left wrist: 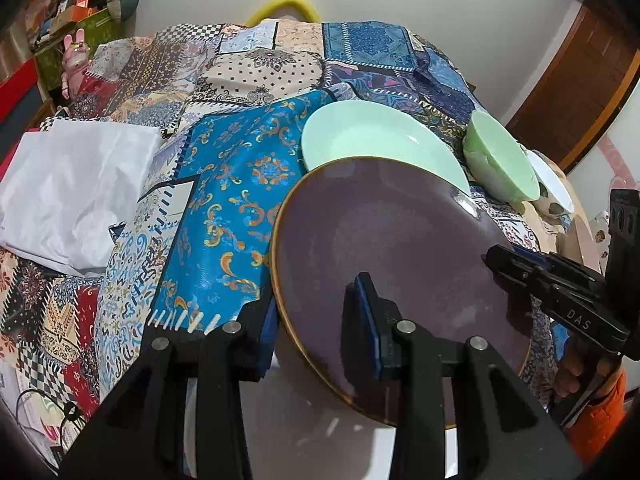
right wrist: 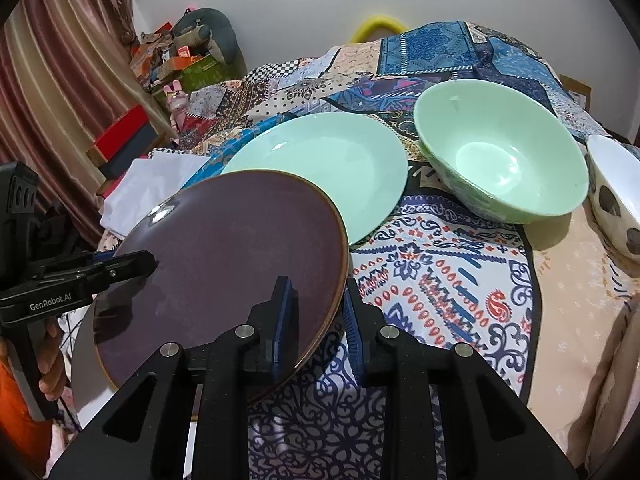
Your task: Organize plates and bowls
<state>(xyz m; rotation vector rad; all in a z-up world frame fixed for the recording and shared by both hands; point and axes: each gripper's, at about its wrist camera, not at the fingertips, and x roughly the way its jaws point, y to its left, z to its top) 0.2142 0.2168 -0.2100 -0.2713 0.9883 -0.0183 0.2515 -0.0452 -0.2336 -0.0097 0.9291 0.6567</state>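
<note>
I see both wrist views evenly lit by soft indoor light from above, fairly bright. A small white glare spot sits on the purple plate [left wrist: 400,264] near its far rim, and another on the mint plate [right wrist: 320,160]. The green bowl [right wrist: 504,160] casts a soft shadow on the tablecloth [right wrist: 440,280]. Fisheye bending curves the edges, and the corners go black.

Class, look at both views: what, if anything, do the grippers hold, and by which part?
Both hold the round purple plate with a brown rim by opposite edges: left gripper and right gripper each clamp its rim.
</note>
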